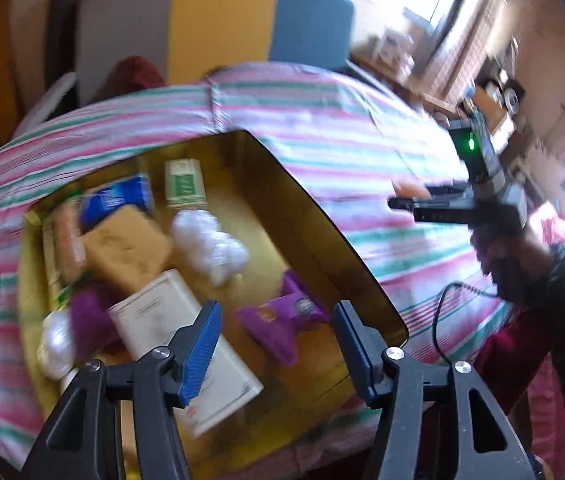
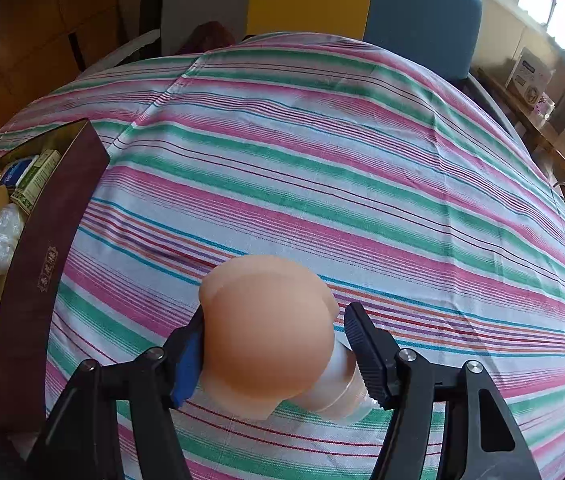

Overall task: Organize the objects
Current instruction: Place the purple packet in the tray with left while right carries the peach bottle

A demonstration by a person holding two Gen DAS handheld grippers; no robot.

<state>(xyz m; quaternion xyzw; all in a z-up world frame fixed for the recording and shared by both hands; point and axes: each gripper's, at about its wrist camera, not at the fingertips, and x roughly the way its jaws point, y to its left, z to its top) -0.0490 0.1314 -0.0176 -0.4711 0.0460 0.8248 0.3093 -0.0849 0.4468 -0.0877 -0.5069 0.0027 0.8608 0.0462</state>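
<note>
I am holding the left gripper (image 1: 276, 344) released, its blue pads spread wide over the open box (image 1: 362, 280). Between the pads, at about 12 o'clock, a purple pouch (image 1: 278, 320) is lying on the gold box floor. At 11 o'clock a white carton (image 1: 178, 328) is resting flat, partly under the left pad. Beyond it, a tan sponge (image 1: 126, 248), a white wad (image 1: 210, 244), a blue packet (image 1: 116, 200) and a green-and-white carton (image 1: 184, 182) are sitting further in; the view is blurring them.

I am grasping a peach-coloured bottle (image 2: 266, 328) in the right gripper (image 2: 272, 344), jaws pressing either side, its clear neck (image 2: 334, 384) pointing toward 4 o'clock. It is hanging above the striped cloth (image 2: 322, 160) covering the desk. At 9 o'clock from it the box's maroon wall (image 2: 46, 240) is standing, well apart. In the left view the right gripper (image 1: 406, 200) is showing at 2 o'clock, out over the cloth (image 1: 342, 152).
</note>
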